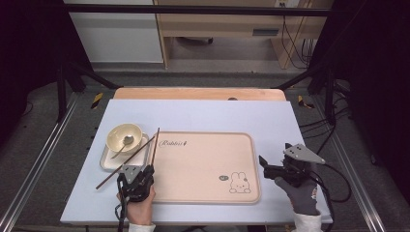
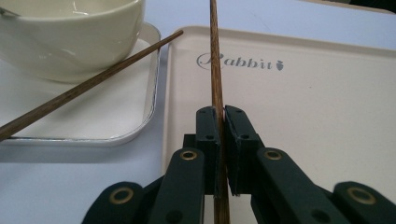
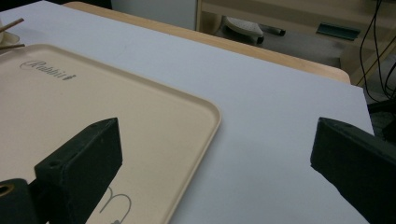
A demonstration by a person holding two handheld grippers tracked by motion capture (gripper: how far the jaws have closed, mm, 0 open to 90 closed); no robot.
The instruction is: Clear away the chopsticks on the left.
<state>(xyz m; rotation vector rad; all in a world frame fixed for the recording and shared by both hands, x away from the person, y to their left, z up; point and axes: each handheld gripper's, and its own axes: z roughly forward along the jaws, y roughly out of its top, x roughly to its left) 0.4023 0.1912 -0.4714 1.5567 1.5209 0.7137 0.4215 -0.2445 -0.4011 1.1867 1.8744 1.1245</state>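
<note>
Left gripper (image 1: 145, 175) sits at the near left corner of the beige tray (image 1: 203, 164), its jaws closed tight on one wooden chopstick (image 1: 155, 145). In the left gripper view the chopstick (image 2: 215, 70) runs straight out between the two black pads (image 2: 208, 135), clamped near its lower end, and extends over the tray's left edge toward the printed "Rabbit" lettering (image 2: 240, 63). The second chopstick (image 1: 126, 162) is not held: it lies slanted, its upper end resting across the small white square dish (image 1: 107, 162) and its lower end on the pale blue table cover (image 1: 203, 113). A cream bowl (image 1: 124, 137) stands on that dish, just left of the tray, with a metal spoon (image 1: 124, 144) inside it. Right gripper (image 1: 265, 163) is off the tray's right edge, above the table cover, held in a grey-gloved hand (image 1: 302, 193). Its jaws stand wide apart with nothing between them; the right gripper view shows the tray's far right corner (image 3: 205, 109) and bare cover between them. The two grippers are well apart.
</note>
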